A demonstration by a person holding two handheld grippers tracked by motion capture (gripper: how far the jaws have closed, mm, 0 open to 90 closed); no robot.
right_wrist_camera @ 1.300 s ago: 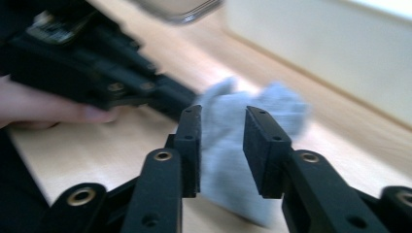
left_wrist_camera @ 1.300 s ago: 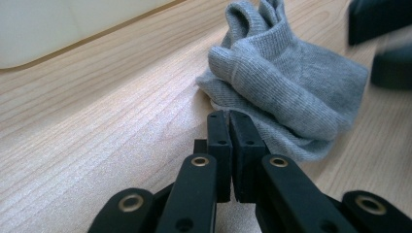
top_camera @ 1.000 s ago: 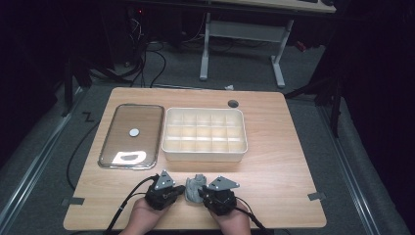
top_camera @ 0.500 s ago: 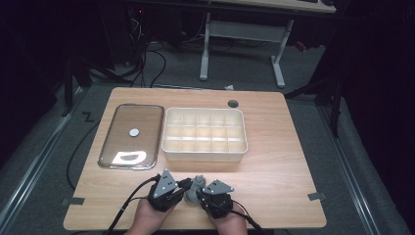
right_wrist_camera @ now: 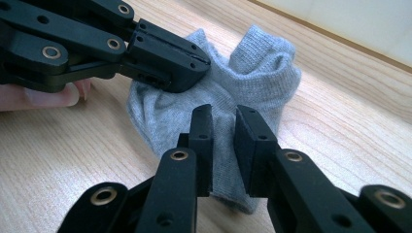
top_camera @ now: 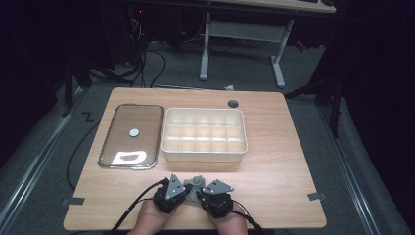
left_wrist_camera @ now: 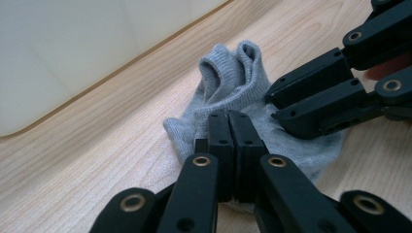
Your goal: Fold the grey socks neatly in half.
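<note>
I am working at the table (top_camera: 274, 161), the compartment box (top_camera: 204, 133) at twelve o'clock sitting empty. The grey sock (left_wrist_camera: 243, 87) is lying crumpled near the front edge. My left gripper (left_wrist_camera: 228, 141) is pinching it shut; my right gripper (right_wrist_camera: 224, 138) is standing slightly parted over its fabric. Folding and boxing, I judge, are remaining.

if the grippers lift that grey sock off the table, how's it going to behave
The grey sock is soft knit and already bunched into folds, so it will probably droop and change shape. It looks light. Its ribbed fabric likely grips well in the left gripper, whose jaws are shut on it.
</note>
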